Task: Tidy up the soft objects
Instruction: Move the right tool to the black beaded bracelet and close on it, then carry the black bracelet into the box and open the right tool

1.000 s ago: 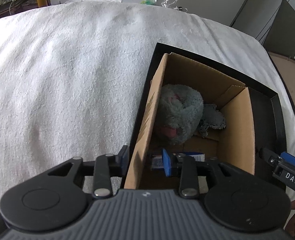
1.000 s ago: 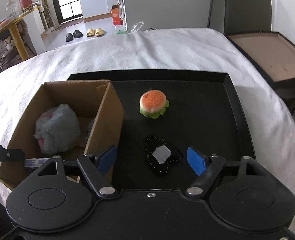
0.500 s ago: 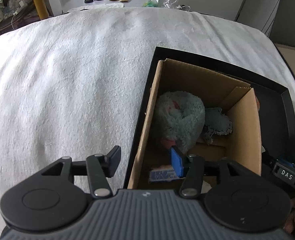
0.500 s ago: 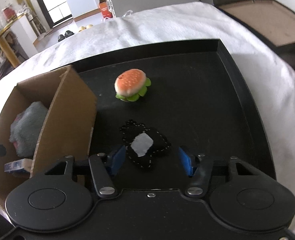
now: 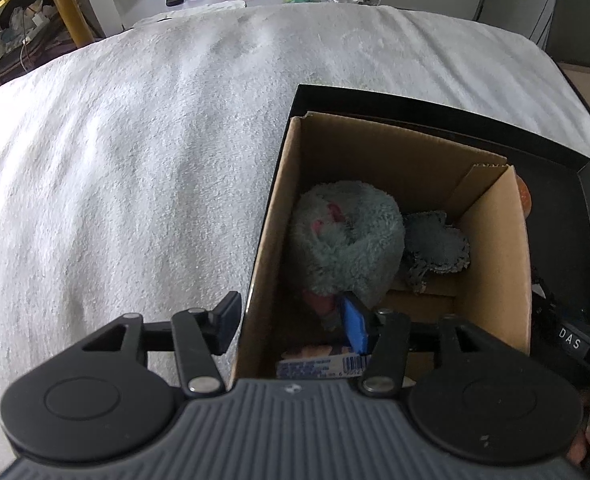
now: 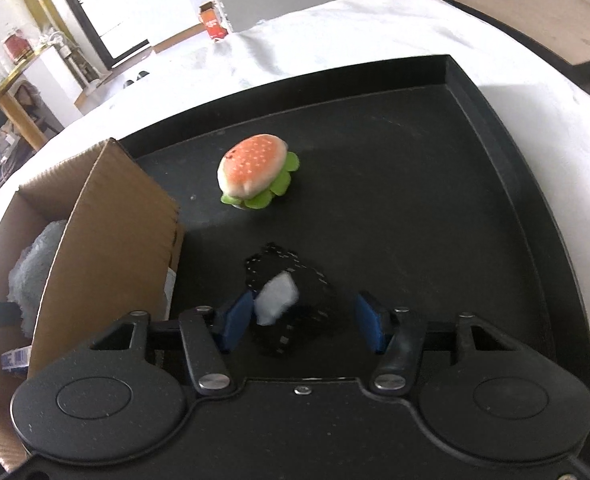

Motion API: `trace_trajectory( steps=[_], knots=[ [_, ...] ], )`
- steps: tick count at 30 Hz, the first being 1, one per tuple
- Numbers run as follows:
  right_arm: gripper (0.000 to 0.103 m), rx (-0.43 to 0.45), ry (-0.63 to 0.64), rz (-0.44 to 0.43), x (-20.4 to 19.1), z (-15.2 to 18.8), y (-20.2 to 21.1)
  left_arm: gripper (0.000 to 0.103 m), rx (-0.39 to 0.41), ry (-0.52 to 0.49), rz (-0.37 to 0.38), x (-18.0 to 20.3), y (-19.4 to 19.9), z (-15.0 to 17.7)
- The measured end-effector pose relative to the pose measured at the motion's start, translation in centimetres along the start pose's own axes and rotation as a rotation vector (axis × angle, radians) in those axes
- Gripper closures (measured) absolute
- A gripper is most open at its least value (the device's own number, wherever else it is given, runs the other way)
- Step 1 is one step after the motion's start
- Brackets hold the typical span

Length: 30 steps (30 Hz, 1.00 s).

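Closing jaws on your right gripper [image 6: 301,326] frame a small black plush with white stitching and a pale patch [image 6: 291,320], which lies on the black tray [image 6: 495,208] between the two blue pads. The left pad looks to be touching the toy's near-left edge. The right pad stands clear of it, so nothing is clamped yet.

Your left gripper [image 5: 291,320] has its jaws apart and straddles the left wall of the cardboard box [image 5: 495,240]. One finger hangs outside over the white blanket [image 5: 135,160]; the blue-padded finger sits inside the box. It holds nothing, and the wall passes between the fingers without being squeezed.

The box stands at the left end of the tray, which rests on the blanket. Inside the box are a fluffy grey plush with pink markings [image 5: 347,236], a smaller grey knitted piece [image 5: 435,248] tucked at its right, and a blue printed packet [image 5: 319,364] against the near wall.

Judging by this layout, the sorting is partly done: two soft items are already boxed. Two are left on the open tray floor. One is the black plush between your right pads. The other is a hamburger plush [image 6: 255,172], orange bun over green lettuce, farther from you and well apart from the box. The step in hand looks like pinching the black plush to carry it left into the box.
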State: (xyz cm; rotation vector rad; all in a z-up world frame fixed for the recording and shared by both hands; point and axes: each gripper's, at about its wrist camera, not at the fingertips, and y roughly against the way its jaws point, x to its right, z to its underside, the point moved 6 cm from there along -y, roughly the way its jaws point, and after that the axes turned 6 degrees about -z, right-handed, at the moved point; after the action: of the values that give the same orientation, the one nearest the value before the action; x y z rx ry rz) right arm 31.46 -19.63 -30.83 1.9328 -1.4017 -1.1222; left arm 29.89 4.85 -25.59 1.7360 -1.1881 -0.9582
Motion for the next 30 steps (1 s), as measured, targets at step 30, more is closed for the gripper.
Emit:
trace_trajectory(
  steps=[30],
  knots=[
    [0.072, 0.078, 0.028, -0.043, -2.5, -2.3, 4.7, 0.050, 0.023, 0.039, 0.036, -2.1, 2.1, 1.3]
  ],
)
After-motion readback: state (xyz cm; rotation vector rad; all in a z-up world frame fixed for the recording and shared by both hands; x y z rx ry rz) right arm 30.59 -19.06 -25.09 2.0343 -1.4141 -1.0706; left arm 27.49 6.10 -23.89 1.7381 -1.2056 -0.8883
